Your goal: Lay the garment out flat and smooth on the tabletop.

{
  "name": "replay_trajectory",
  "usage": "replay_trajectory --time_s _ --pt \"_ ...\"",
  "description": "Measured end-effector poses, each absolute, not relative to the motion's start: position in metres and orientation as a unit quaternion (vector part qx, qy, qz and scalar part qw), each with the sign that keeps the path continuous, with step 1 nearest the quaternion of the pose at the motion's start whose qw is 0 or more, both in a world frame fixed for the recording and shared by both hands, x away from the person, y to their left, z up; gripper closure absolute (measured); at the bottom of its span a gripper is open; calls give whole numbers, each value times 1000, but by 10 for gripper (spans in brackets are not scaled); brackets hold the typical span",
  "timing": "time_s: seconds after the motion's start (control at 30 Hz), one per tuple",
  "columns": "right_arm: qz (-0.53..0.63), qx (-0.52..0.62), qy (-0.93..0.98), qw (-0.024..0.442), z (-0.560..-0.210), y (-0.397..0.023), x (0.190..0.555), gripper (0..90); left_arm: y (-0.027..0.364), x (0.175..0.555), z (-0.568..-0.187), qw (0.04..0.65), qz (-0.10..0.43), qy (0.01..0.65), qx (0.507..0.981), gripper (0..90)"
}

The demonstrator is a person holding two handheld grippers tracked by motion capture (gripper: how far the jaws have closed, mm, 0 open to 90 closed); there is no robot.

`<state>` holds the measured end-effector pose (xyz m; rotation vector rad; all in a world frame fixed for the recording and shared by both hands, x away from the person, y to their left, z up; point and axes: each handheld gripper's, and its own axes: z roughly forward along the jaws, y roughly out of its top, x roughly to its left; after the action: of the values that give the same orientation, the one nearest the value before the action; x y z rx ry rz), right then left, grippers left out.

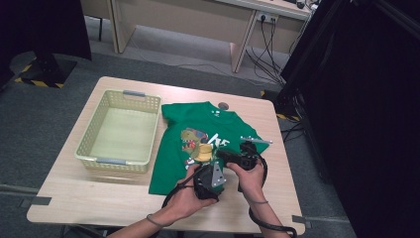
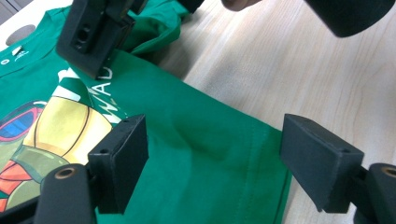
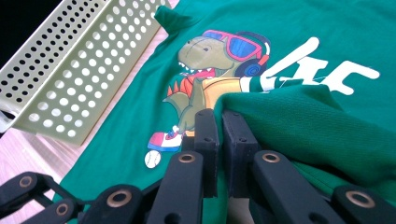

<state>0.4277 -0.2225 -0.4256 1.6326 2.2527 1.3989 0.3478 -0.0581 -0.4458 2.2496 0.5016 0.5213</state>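
A green T-shirt (image 1: 182, 126) with a dinosaur print lies flat on the wooden table (image 1: 74, 191). In the right gripper view, my right gripper (image 3: 219, 126) is shut on a raised fold of the green T-shirt (image 3: 299, 107), beside the dinosaur print. From above, the right gripper (image 1: 224, 154) sits over the shirt's lower right part. My left gripper (image 2: 212, 154) is open just above the T-shirt's side edge (image 2: 201, 154), with cloth below its jaws and nothing pinched. The right gripper (image 2: 95, 39) appears ahead of it, holding the fold. The left gripper (image 1: 212, 164) is close beside the right one.
A pale green perforated basket (image 1: 119, 94) stands left of the shirt, its wall (image 3: 70, 70) close to the sleeve. Bare table (image 2: 303, 70) lies right of the shirt's edge. A small dark round mark (image 1: 224, 105) lies beyond the collar. Desks and cables stand behind the table.
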Motion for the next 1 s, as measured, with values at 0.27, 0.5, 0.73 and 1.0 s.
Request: replay_trajectory --time_s 0.27,0.5,0.73,1.0 --pt "449 528 720 14 -426 -219 427 841 -61 354 -450 363 224 214 879 239" --pt "443 537 718 16 -427 -218 428 837 -63 350 -452 366 207 217 881 229" --pt "446 542 712 17 -428 -219 429 833 -68 343 -454 369 207 203 883 202" --pt "446 546 709 18 -427 -219 430 828 -69 340 -461 357 221 196 886 200"
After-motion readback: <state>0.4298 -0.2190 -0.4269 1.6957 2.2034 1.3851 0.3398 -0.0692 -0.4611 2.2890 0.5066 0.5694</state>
